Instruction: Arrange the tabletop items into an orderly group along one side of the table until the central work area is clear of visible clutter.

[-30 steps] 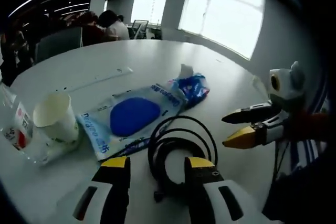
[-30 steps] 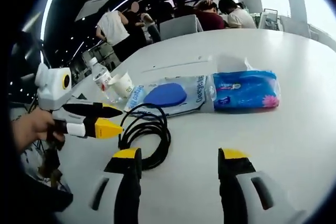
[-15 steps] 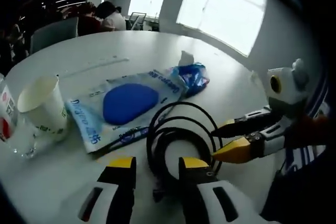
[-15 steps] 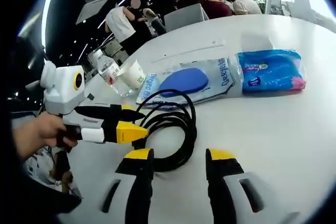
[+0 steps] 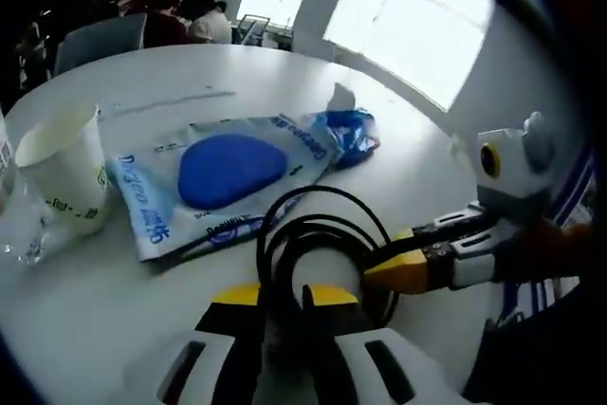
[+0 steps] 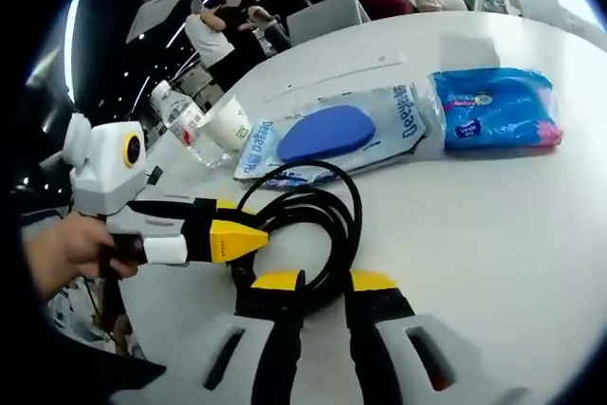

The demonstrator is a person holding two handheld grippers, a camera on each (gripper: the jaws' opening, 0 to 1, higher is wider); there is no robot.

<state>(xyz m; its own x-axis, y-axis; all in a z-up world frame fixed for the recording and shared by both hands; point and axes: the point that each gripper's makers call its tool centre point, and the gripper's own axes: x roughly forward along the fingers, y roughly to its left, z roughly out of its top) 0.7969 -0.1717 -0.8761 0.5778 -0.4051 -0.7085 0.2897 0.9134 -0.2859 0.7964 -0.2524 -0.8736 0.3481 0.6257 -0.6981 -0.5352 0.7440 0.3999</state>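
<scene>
I read coiled black cable (image 5: pixel 322 234) at lower centre of bench (image 5: pixel 408 149). Left gripper (image 5: pixel 283 299) fingers nearly together on near loop; right gripper (image 6: pixel 324 284) likewise, opposite side.

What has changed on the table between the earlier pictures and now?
Both grippers closed in on the coiled black cable. The left gripper narrowed its jaws around the near loop; the right gripper did the same from the other side. The cable, blue pouch, tissue pack and paper cup stayed in place.
</scene>
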